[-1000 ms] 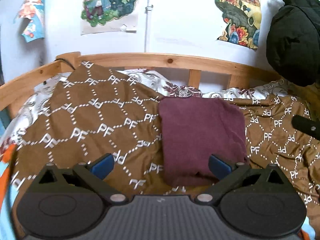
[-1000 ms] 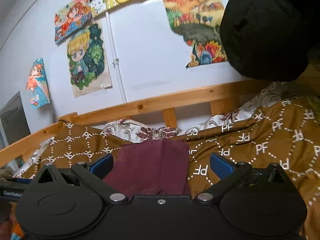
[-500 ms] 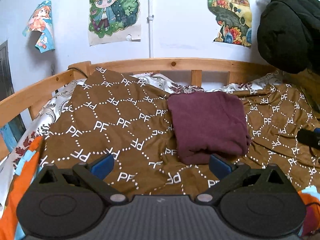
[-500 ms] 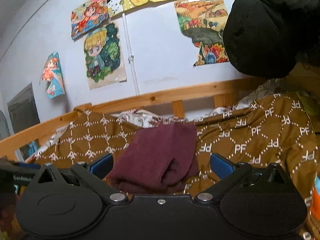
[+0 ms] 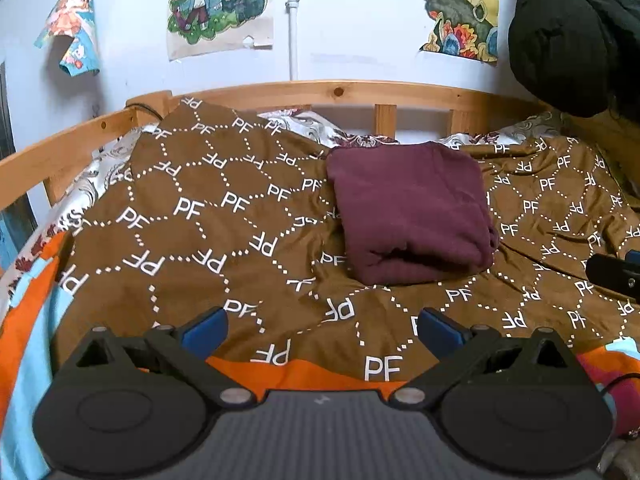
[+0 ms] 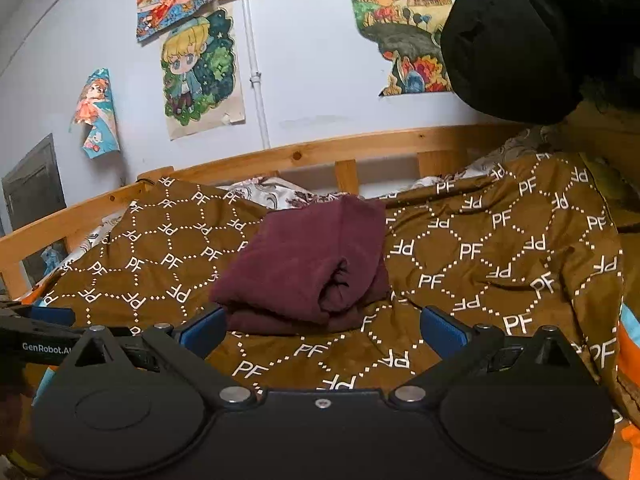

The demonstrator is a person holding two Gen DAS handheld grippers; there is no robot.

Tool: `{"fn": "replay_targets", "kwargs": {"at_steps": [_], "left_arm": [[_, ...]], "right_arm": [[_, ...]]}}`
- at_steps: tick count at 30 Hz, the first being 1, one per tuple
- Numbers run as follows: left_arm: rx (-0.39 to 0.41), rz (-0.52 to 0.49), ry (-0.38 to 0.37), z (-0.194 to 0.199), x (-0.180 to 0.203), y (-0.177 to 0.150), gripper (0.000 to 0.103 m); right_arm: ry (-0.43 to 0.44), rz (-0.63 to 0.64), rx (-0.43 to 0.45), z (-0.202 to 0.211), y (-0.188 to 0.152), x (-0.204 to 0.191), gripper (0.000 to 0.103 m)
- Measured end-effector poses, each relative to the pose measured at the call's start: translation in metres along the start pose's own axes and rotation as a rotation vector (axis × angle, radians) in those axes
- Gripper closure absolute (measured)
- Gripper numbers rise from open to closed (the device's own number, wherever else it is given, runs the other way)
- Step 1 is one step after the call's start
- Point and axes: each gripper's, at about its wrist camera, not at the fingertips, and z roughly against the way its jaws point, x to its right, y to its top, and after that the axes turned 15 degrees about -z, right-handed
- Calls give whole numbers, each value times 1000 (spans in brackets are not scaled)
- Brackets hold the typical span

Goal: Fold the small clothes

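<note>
Brown PF-print blanket point(image 5: 224, 216) on wooden-railed bed point(image 5: 344, 94) – folded maroon garment point(image 5: 412, 212), poster-covered wall point(image 6: 320, 60)

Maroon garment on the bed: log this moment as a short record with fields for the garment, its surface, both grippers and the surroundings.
garment: maroon garment, folded into a compact bundle, rolled edges facing the cameras
surface: lies on the brown PF-print blanket
left gripper: left gripper open, holds nothing, apart from the garment
right gripper: right gripper open, holds nothing, just short of the garment
surroundings: wooden bed rail behind; posters on the wall; black jacket hanging at the right
</note>
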Motion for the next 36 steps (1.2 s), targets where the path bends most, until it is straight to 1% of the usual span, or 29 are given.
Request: {"fn": "replay_targets", "kwargs": {"at_steps": [7,11,36], "left_arm": [[-25,50,-28,-4,-4,-2,1],[-27,65,-28,-4,-5,-2,1],[-32,78,-20,-3,-5,-2,1]], "right_arm": [[-7,-4,-15,-3,-1,2,1],[-10,-4,-19,-4,-1,1,1],[-20,-10,-22,-5,0,2,1]]}}
